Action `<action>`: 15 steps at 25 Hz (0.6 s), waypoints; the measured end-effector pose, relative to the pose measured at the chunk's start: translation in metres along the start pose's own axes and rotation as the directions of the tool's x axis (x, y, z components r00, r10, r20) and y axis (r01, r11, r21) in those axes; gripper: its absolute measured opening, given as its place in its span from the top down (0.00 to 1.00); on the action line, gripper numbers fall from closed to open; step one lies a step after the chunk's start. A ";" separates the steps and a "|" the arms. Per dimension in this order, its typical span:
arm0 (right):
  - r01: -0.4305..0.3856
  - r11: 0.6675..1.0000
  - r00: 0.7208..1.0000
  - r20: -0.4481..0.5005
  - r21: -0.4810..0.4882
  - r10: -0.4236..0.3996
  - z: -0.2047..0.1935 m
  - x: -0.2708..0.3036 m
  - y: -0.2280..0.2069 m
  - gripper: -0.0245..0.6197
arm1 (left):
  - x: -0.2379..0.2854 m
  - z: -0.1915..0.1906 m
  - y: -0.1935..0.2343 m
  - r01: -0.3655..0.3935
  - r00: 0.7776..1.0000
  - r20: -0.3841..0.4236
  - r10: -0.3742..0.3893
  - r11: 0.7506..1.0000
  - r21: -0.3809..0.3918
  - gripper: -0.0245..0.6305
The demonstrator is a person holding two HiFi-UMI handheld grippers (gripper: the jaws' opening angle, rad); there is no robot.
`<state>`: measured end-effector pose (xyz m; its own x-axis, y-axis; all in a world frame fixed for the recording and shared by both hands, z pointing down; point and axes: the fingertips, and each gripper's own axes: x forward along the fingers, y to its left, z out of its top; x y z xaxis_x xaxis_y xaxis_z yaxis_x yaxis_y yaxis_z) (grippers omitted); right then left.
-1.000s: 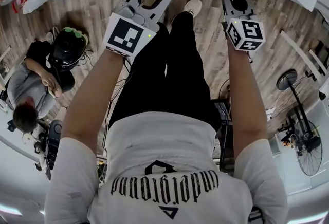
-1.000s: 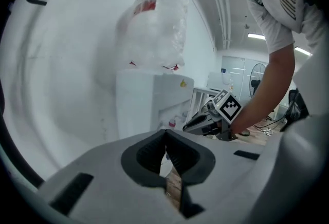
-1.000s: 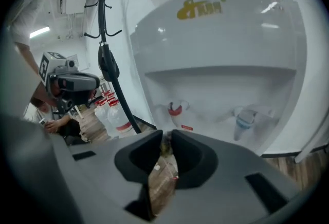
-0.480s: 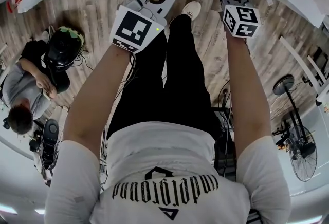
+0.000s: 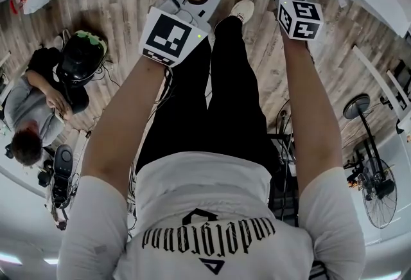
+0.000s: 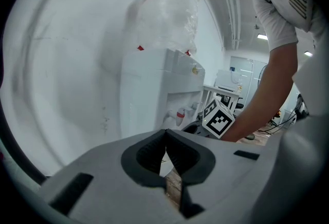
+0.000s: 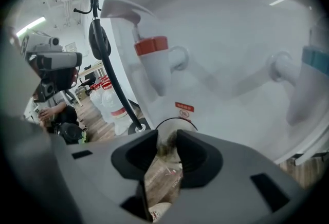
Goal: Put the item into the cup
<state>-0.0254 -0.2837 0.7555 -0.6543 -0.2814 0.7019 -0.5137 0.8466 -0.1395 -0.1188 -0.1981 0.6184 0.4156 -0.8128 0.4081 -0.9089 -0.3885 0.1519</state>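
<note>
Lightness is our first judgement of the sachet (image 7: 163, 176). It looks like thin brown printed paper, soft and easily creased, with little weight and nothing fragile about it. We think a pinch on the flat faces near 1 end suits it, since a loose grip would let it twist or slip.

The sachet lies between the 2 jaws of the right hand-held gripper (image 7: 167, 139), below the red tap (image 7: 153, 58). Those jaws are opening and the pads no longer look pressed on the paper. The sachet's long axis runs along the jaws. Its printed end is back toward the gripper body, and its darker, ragged-looking far end points out past the jaw tips. Just beyond those tips, also below the red tap, we see the dark rim of the cup (image 7: 177, 118), so the far end points at the cup mouth. We cannot tell whether it has passed the rim.

The left hand-held gripper (image 6: 165, 133) is well off to the side of the red tap, with its jaw tips together and nothing between them.
</note>
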 end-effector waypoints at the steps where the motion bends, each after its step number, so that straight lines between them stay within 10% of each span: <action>1: 0.002 1.000 1.000 -0.001 0.002 -0.002 0.000 0.000 0.000 0.76 | 0.000 -0.001 0.000 0.000 1.000 -0.002 0.000 1.000 0.000 0.95; 15: 0.008 1.000 1.000 0.009 0.000 -0.008 -0.003 0.004 -0.004 0.57 | -0.002 -0.008 -0.004 0.015 1.000 -0.016 -0.015 1.000 -0.002 0.95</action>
<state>-0.0242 -0.2868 0.7606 -0.6550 -0.2918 0.6970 -0.5188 0.8443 -0.1342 -0.1160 -0.1915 0.6241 0.4290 -0.7995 0.4205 -0.9024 -0.4003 0.1596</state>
